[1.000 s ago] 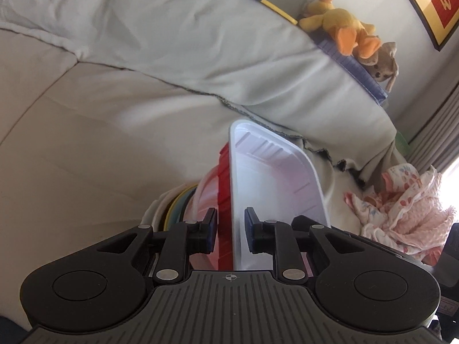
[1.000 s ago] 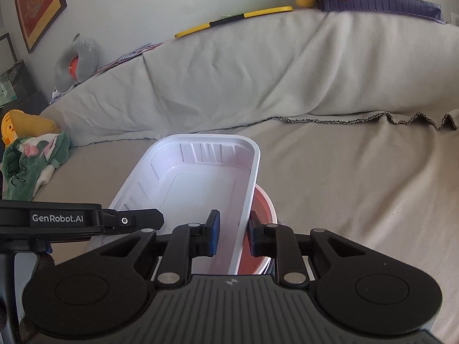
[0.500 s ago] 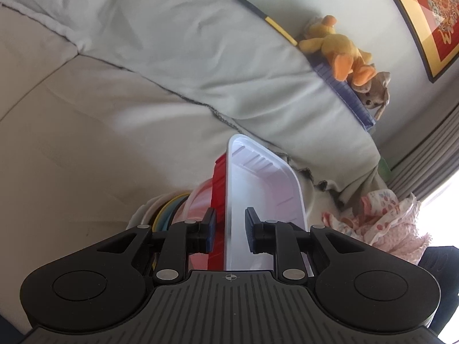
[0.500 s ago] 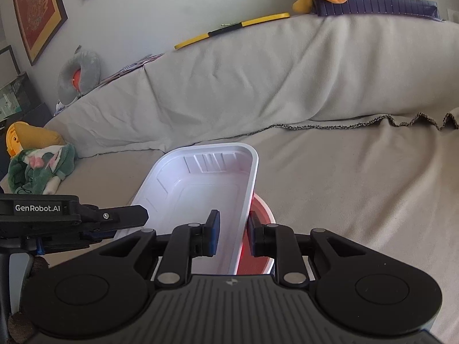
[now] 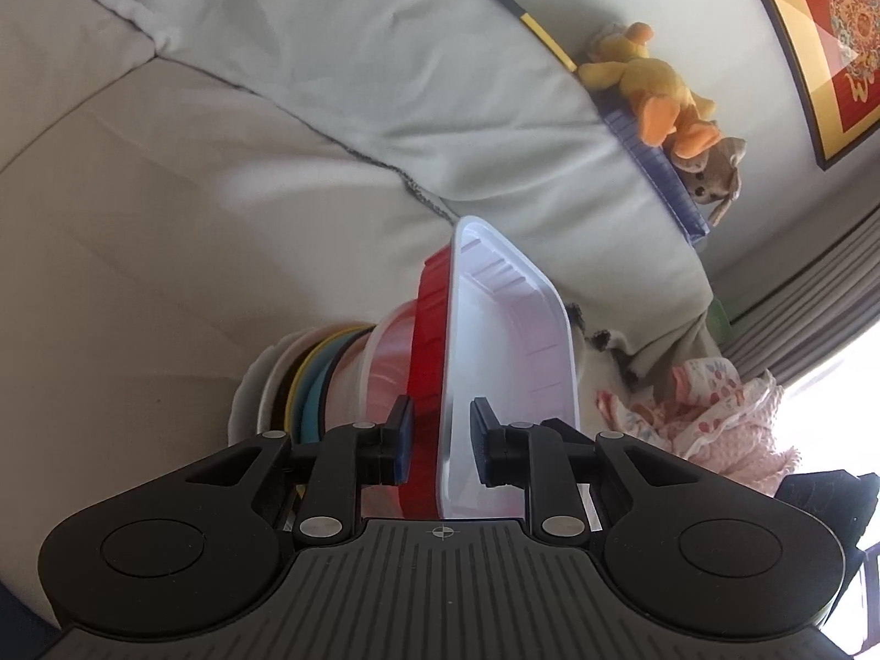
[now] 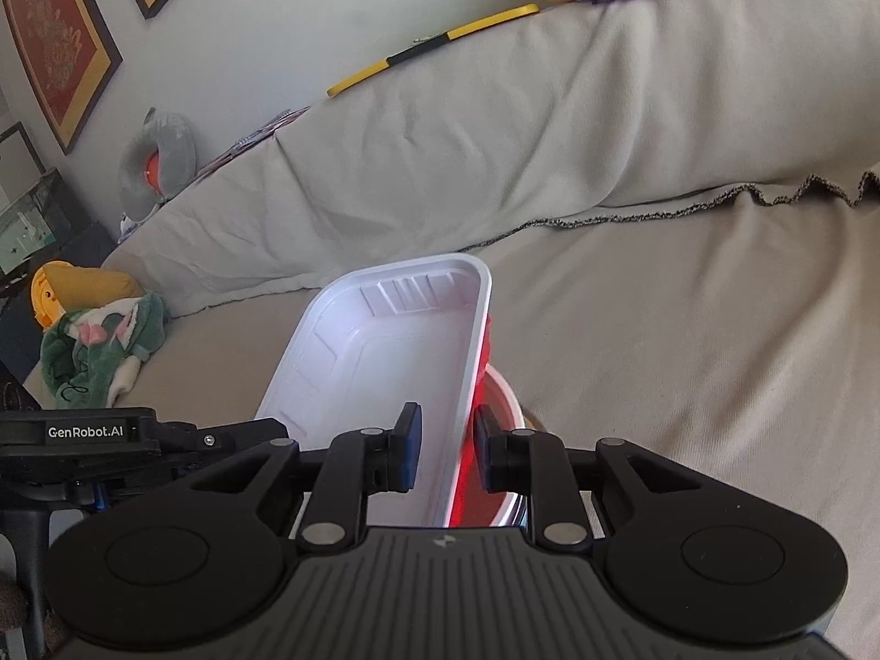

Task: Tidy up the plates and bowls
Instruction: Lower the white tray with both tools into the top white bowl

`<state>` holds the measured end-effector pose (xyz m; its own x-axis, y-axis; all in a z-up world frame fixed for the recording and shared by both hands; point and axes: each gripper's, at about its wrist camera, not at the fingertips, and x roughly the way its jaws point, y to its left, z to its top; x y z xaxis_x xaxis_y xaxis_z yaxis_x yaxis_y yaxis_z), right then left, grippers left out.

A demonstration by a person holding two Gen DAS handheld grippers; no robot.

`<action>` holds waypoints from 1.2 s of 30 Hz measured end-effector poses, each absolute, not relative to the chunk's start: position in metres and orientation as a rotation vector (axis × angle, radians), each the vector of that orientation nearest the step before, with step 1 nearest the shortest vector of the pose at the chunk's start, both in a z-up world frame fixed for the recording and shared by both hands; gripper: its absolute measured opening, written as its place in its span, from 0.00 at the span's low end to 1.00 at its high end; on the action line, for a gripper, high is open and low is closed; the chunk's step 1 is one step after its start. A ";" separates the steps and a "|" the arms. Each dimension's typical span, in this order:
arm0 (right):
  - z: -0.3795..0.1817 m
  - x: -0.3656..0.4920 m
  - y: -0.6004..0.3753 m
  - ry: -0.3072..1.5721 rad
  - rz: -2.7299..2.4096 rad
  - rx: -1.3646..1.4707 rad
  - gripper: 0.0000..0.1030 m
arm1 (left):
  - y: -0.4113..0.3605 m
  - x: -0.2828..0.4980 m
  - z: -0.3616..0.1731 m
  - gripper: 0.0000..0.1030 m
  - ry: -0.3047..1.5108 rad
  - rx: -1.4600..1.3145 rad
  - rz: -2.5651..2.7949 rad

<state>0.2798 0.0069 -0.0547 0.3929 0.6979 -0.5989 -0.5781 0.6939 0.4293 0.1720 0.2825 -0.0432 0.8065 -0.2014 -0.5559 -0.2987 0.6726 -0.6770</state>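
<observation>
A sofa (image 5: pixel 220 220) with beige covers fills the left wrist view. On it stands a stack of bowls (image 5: pixel 341 379), with a white tray (image 5: pixel 511 341) on top. The left tongs (image 5: pixel 437 437) are narrow, gripping the tray's near wall.

In the right wrist view, the right tongs (image 6: pixel 446 445) straddle the tray's (image 6: pixel 385 352) right wall; their jaws have just been opening, one pad clear of it.

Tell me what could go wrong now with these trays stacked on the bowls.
1. The right gripper has just been opening with the white tray's rim between its jaws; if the left gripper lifts, the tray may tip.
2. The bowls and plates stand on a soft sofa, so a nudge could topple them.
</observation>
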 end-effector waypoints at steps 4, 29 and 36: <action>-0.051 0.272 0.002 0.831 0.820 0.162 0.22 | 0.279 0.165 -0.037 0.23 0.651 -0.843 0.050; -0.051 0.279 -0.004 0.833 0.800 0.187 0.24 | 0.295 0.162 -0.031 0.23 0.580 -0.905 0.124; -0.049 0.285 0.011 0.800 0.797 0.148 0.24 | 0.297 0.179 -0.030 0.23 0.599 -0.895 0.113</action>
<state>0.2853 0.0110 -0.0490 0.4279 0.6887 -0.5853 -0.5829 0.7052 0.4037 0.1785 0.2969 -0.0301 0.8317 -0.1505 -0.5344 -0.3350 0.6315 -0.6992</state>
